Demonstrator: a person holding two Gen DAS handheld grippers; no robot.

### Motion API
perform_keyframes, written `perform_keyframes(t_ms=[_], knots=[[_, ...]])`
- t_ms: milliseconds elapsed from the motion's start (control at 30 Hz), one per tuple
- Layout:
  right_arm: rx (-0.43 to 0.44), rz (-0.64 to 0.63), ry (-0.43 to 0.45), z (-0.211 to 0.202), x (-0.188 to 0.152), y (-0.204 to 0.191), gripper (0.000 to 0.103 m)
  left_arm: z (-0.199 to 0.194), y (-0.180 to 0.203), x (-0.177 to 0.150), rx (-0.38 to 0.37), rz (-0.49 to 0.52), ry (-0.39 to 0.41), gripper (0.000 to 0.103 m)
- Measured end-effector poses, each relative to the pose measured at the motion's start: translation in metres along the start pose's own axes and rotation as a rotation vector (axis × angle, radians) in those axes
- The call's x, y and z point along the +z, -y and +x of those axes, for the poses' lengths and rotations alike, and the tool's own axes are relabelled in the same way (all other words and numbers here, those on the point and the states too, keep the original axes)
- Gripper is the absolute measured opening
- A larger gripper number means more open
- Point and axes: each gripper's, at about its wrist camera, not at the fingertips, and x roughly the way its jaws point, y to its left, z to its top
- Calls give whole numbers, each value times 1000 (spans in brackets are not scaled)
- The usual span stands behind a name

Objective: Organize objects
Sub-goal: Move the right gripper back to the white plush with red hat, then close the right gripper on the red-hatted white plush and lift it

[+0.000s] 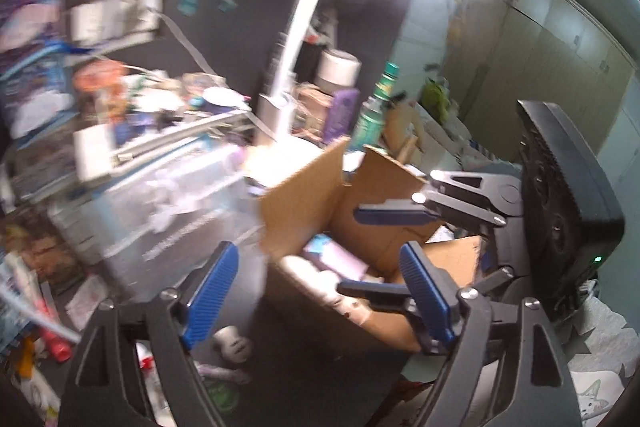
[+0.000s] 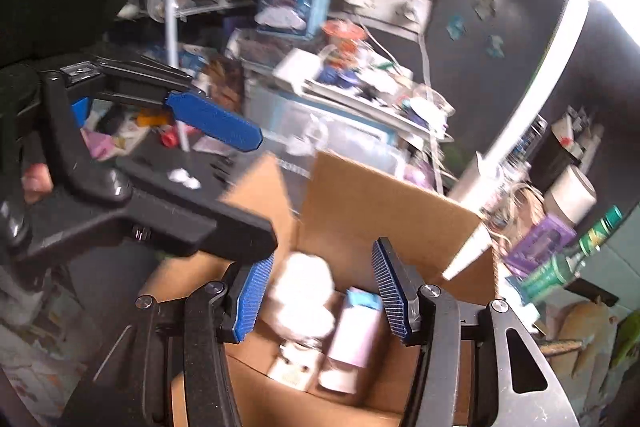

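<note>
The left gripper (image 1: 316, 295) has its two blue fingers spread wide apart, and nothing is between them. Just ahead of it and a little to its right sits an open cardboard box (image 1: 304, 195) with its flaps standing up. On the dark table (image 1: 320, 379) right under the left gripper lies a small white toy with a face (image 1: 234, 345). To its left lie a red tube (image 1: 56, 345) and some papers, all blurry.

The right gripper (image 2: 324, 291) hangs over the open box (image 2: 384, 195), pointing down into it. Its blue fingers are apart too and grip nothing. Below them, inside the box, there is a fluffy white thing (image 2: 304, 291), a pink and white pack with a blue end (image 2: 356, 331), and a small white thing (image 2: 294, 367) at the bottom. I cannot tell what these are.

From the right gripper, the left gripper (image 2: 216, 125) shows up on its left, above the table. Past the box is a see-through bin (image 2: 340, 131) with a messy pile on top. Off to the right stand a green bottle (image 2: 572, 259) and a purple box (image 2: 540, 243).
</note>
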Motion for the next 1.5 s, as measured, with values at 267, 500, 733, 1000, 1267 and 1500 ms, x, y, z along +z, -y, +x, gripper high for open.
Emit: perform_keyframes(t_ms=[267,500,733,1000,1267,1500], knots=[[204,-78,68,9,26,-87,48,-64,-63,-61,205,-127,73,83],[355,-70,-10,69,21,-148,48,-71,-108,-143,298,-272,56,83],[232,27,-99,153,-7,-151,48,-52,-125,-192,334,-360,13,83],[215,30,-169,198,-16,-141,48,-40,-130,-206,309,-394,-1,83],[223,-10,-140,197,-16,-146,28,-39,-133,-204,298,-406,-3,83],[247,-24,-72,175,-11,-145,26,-43,-129,-195,274,-386,14,83]])
